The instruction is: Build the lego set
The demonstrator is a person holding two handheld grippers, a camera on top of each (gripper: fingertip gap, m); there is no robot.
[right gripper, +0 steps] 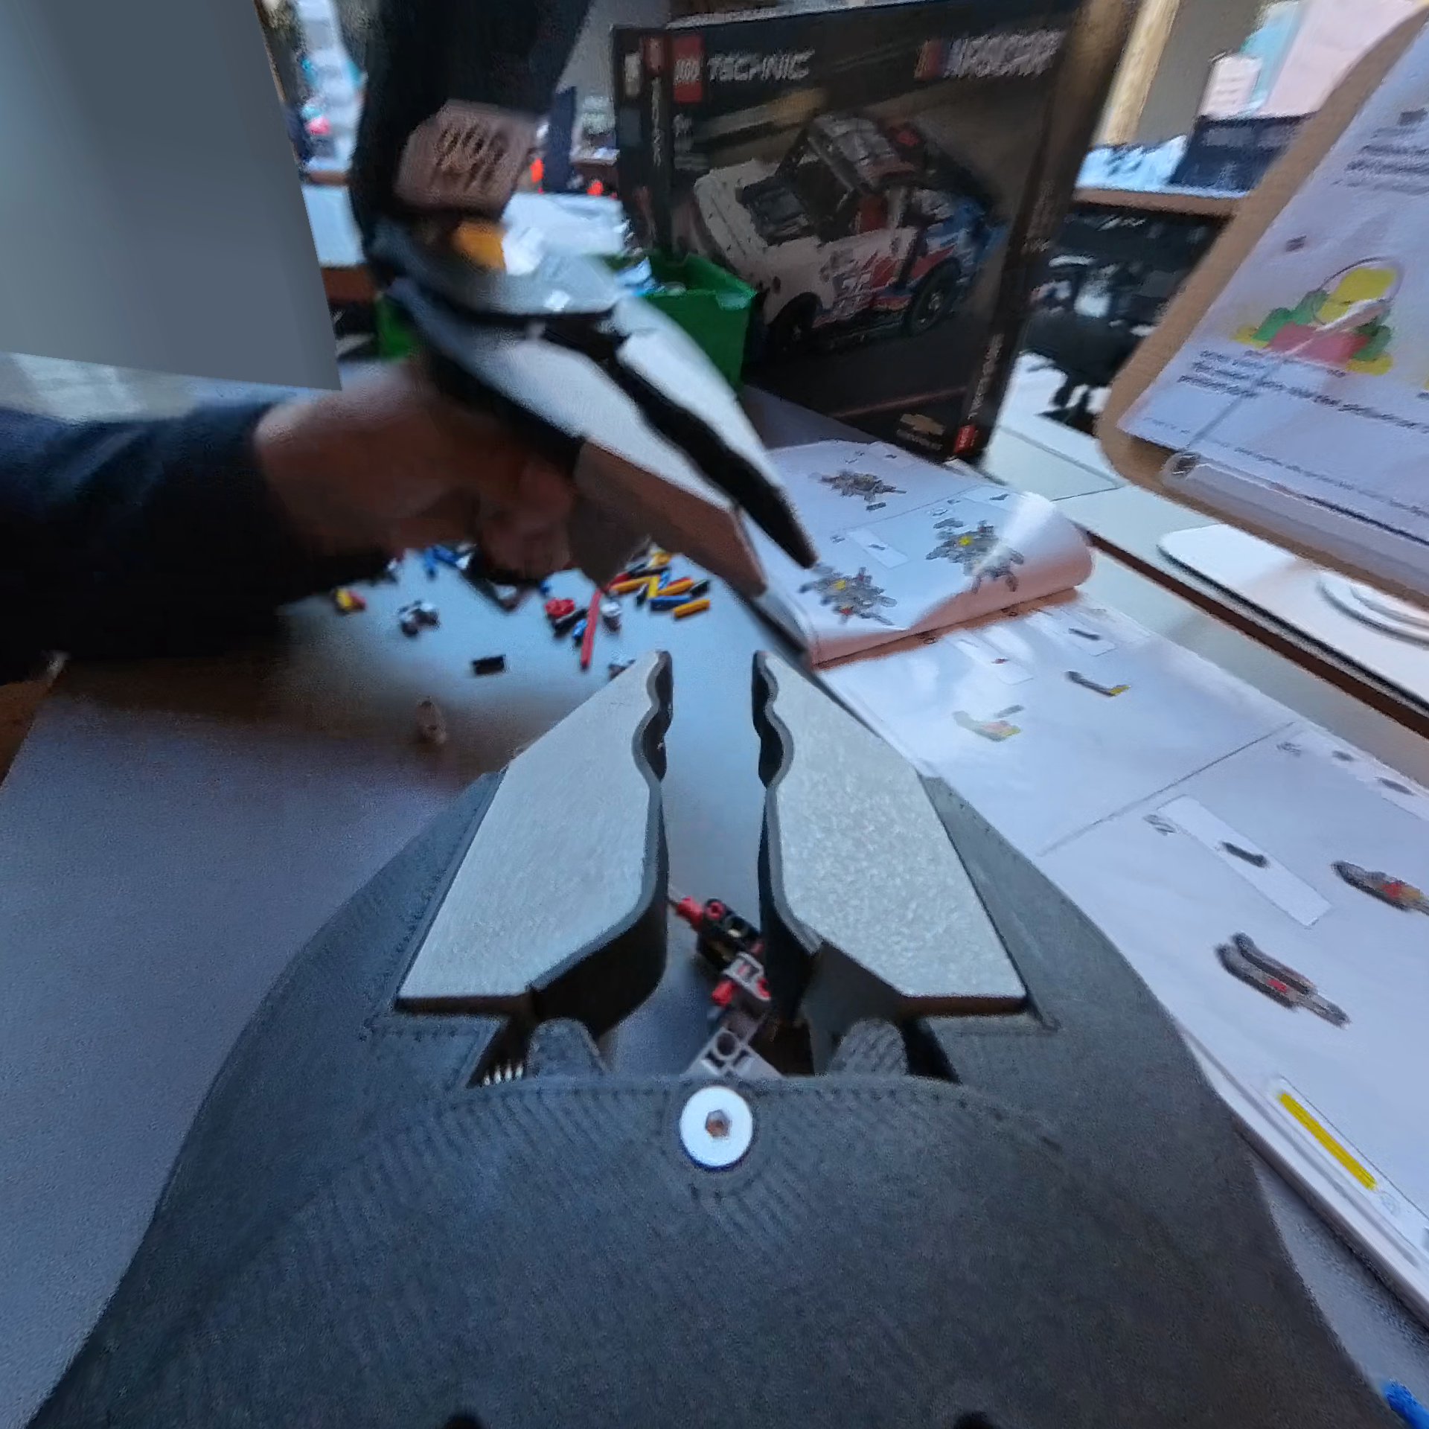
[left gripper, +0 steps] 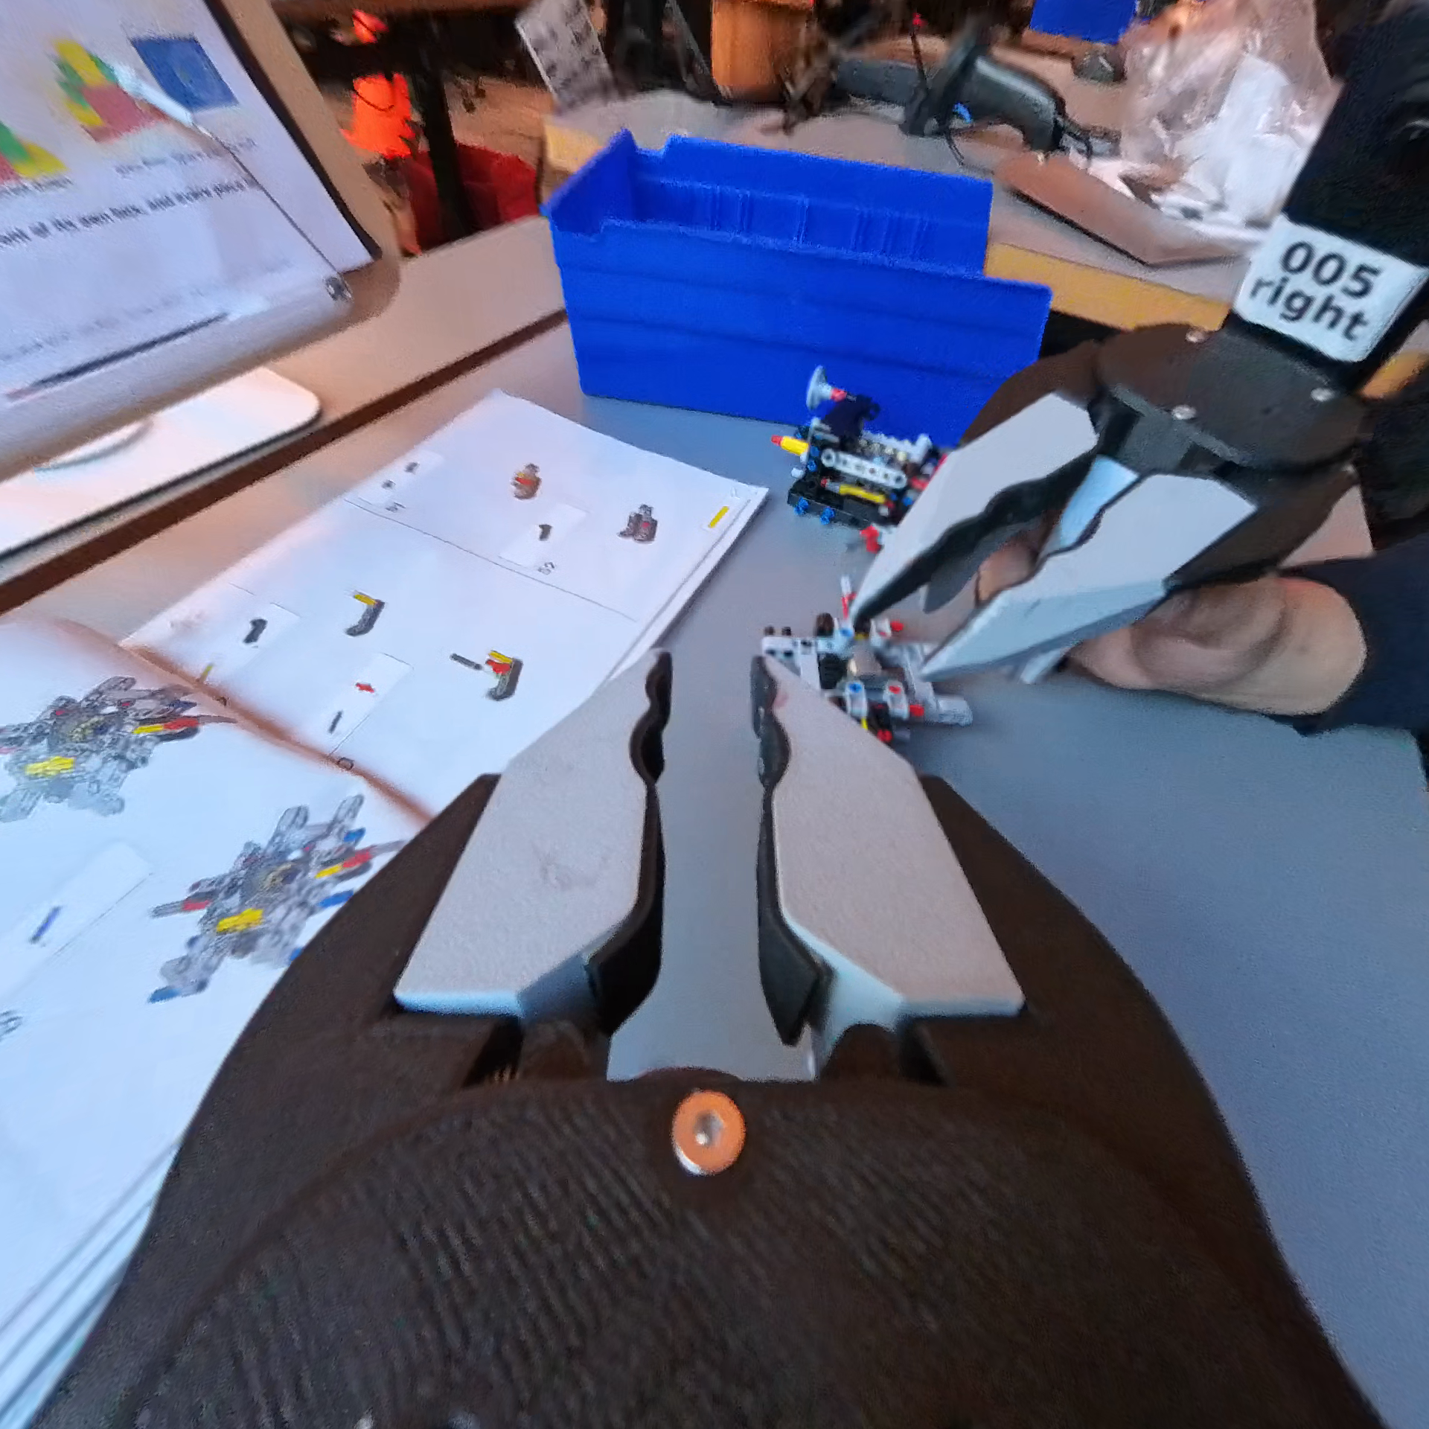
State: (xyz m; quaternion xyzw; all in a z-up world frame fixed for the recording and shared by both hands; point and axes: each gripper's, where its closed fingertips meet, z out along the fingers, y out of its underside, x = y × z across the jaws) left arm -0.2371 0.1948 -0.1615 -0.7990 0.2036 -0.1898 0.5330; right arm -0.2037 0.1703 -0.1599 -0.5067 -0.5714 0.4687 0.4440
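Two hand-held tools work over a grey tabletop (left gripper: pixel 1160 889) strewn with building-brick parts.

The left tool (left gripper: pixel 711 680) hovers low with its jaws parted, and only bare tabletop shows between them. A small grey brick assembly (left gripper: pixel 866 680) lies just beyond and to the right of its right fingertip; whether that fingertip touches it cannot be told.

The right tool (left gripper: pixel 889 642) comes in from the far right, slanting down toward the same assembly. Its jaws stand slightly parted, the tips at or just over the assembly's far side. It appears to hold nothing; contact is too blurred to judge. In its own view the gap at its tips (right gripper: pixel 711 680) shows only tabletop, and red and grey pieces of the assembly show farther back, beneath the jaws.

The assembly's long axis runs roughly left to right, between the two tools; both are close to it.

An open instruction booklet (left gripper: pixel 464 557) lies left. A second, darker brick model (left gripper: pixel 858 472) sits farther off, before a blue bin (left gripper: pixel 773 309). Loose parts (right gripper: pixel 619 595) are scattered beyond the left tool, partly hidden by the hand (right gripper: pixel 402 479).
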